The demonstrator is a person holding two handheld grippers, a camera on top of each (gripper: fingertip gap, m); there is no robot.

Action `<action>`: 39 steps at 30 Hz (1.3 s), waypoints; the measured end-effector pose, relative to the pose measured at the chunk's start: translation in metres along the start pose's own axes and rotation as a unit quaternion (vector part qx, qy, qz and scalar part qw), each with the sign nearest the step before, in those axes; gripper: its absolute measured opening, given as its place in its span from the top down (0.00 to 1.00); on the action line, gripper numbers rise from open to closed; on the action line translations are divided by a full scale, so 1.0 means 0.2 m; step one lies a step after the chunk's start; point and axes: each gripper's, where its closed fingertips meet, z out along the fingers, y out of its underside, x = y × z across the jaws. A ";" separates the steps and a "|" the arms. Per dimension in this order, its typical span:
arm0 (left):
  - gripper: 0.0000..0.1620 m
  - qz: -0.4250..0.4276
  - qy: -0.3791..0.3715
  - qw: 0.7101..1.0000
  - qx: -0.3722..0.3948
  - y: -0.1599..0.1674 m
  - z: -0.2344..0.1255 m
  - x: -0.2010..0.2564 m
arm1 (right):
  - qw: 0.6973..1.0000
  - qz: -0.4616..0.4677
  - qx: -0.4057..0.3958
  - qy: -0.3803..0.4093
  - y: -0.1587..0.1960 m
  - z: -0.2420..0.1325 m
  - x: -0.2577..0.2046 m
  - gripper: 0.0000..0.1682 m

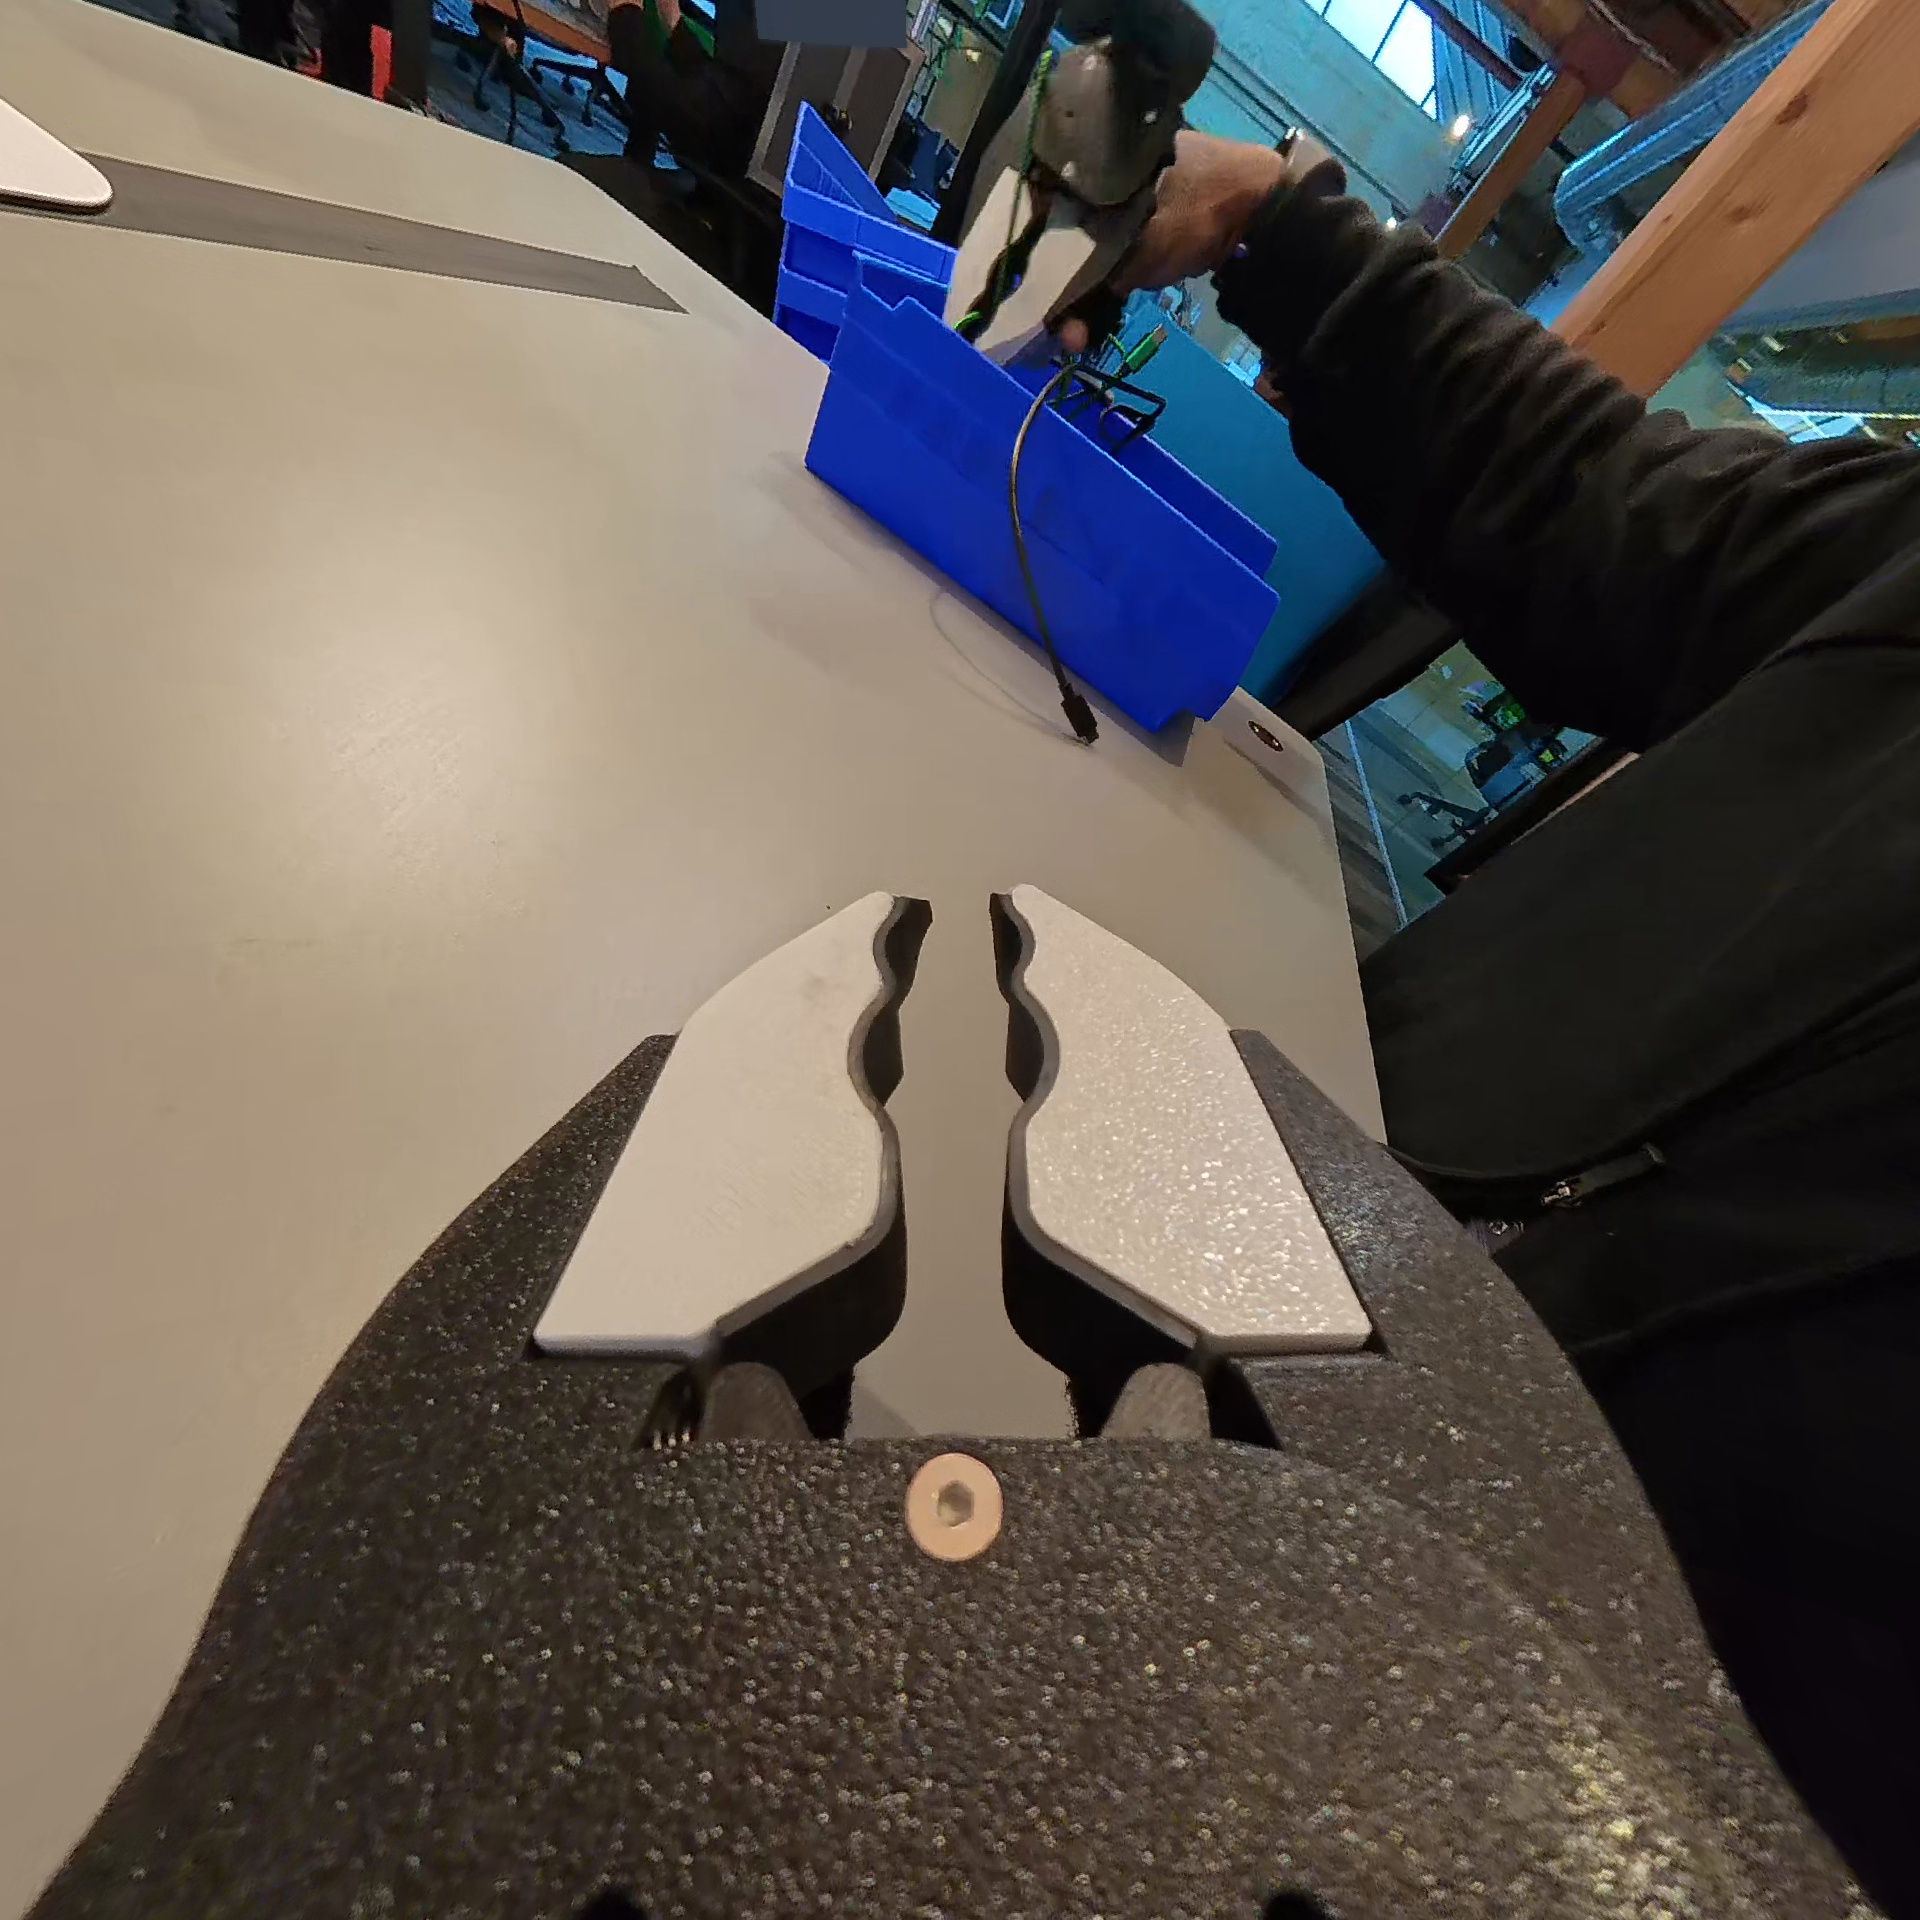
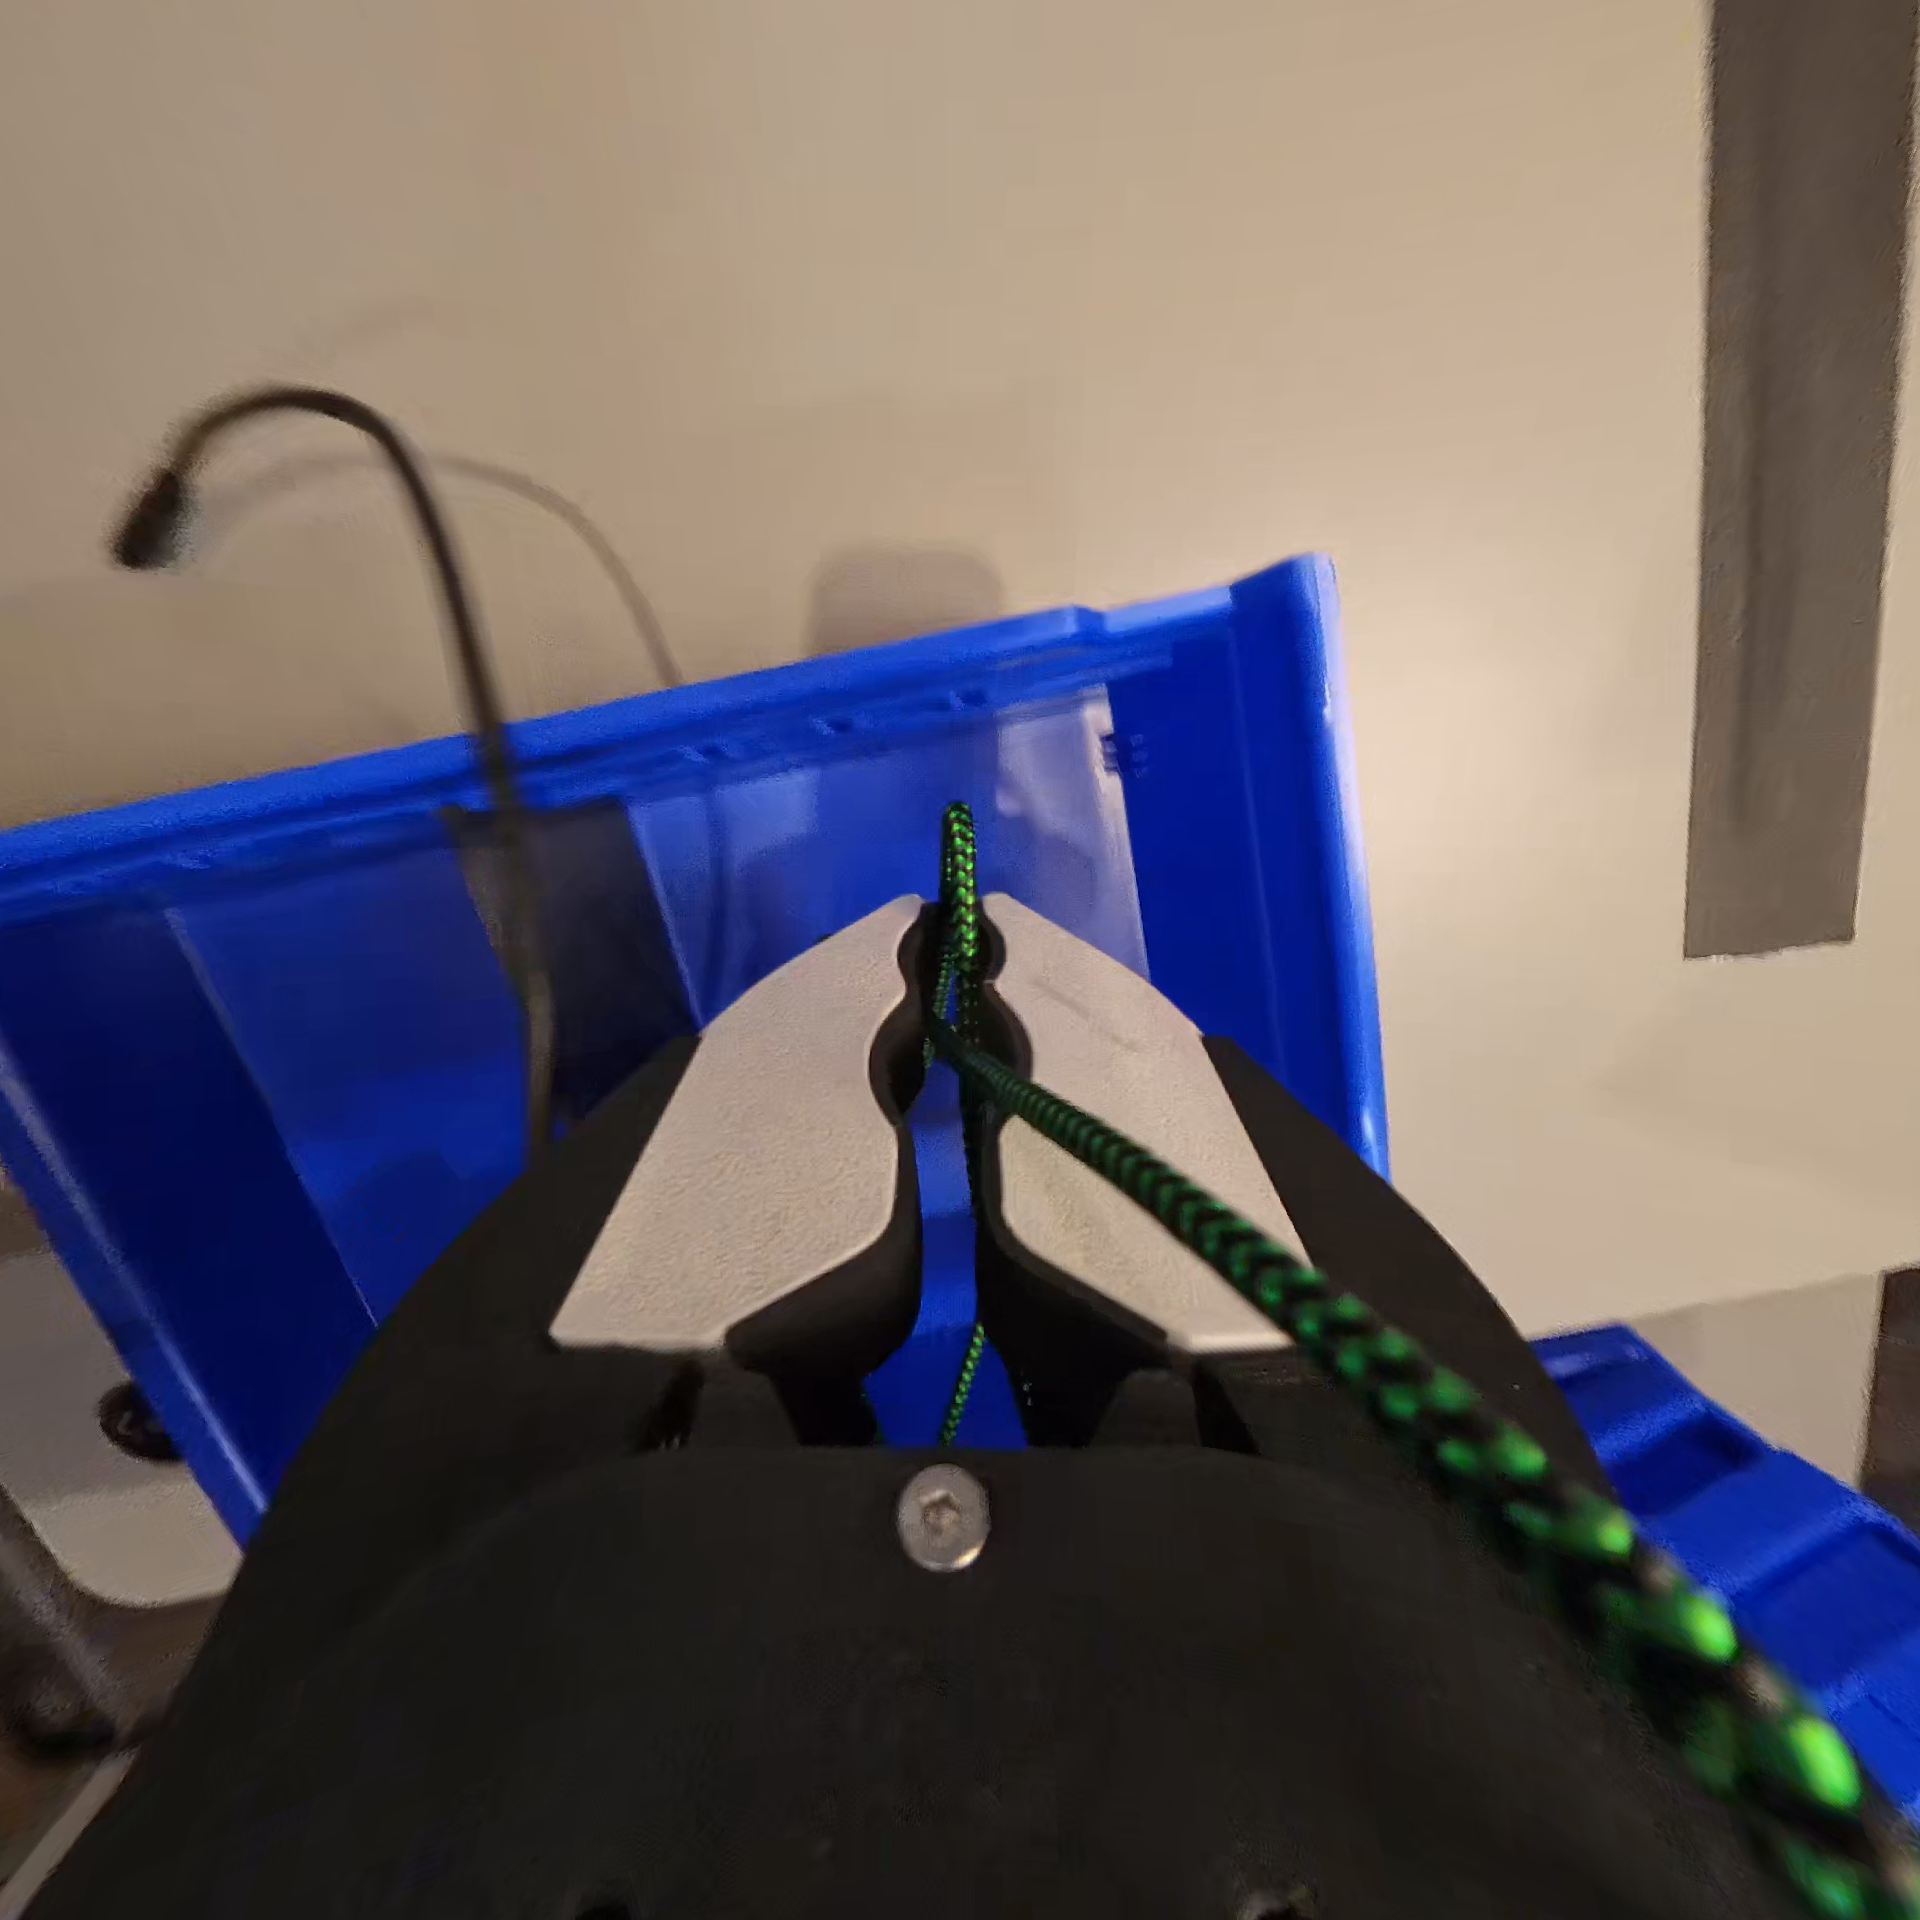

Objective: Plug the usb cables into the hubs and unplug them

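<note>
The left gripper point(image 1: 961, 906) hangs low over the table point(image 1: 416, 644), its jaws slightly apart and empty. Farther off, the right gripper point(image 2: 958, 914) is closed on a green cable point(image 2: 1174, 1195) above the blue bin point(image 2: 312, 1039). A black cable point(image 1: 1029, 561) hangs over the bin wall. No hub is visible. I judge this is the fetching step; next the cable must be lifted out without tangling.

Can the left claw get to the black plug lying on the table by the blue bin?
Probably yes. The left claw is open and empty, and only bare table lies between it and the black plug beside the blue bin.
</note>
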 end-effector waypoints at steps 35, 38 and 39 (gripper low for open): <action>0.91 -0.001 0.016 1.000 0.021 -0.03 -0.03 0.02 | 0.946 -0.030 -0.272 0.172 0.00 -0.56 0.07 0.67; 0.91 -0.002 0.018 1.000 0.018 -0.02 -0.02 0.02 | 0.970 -0.096 -0.190 0.114 -0.19 -0.43 -0.15 0.72; 0.91 -0.002 0.018 1.000 0.018 -0.02 -0.02 0.02 | 0.973 -0.115 -0.178 0.094 -0.23 -0.38 -0.22 0.73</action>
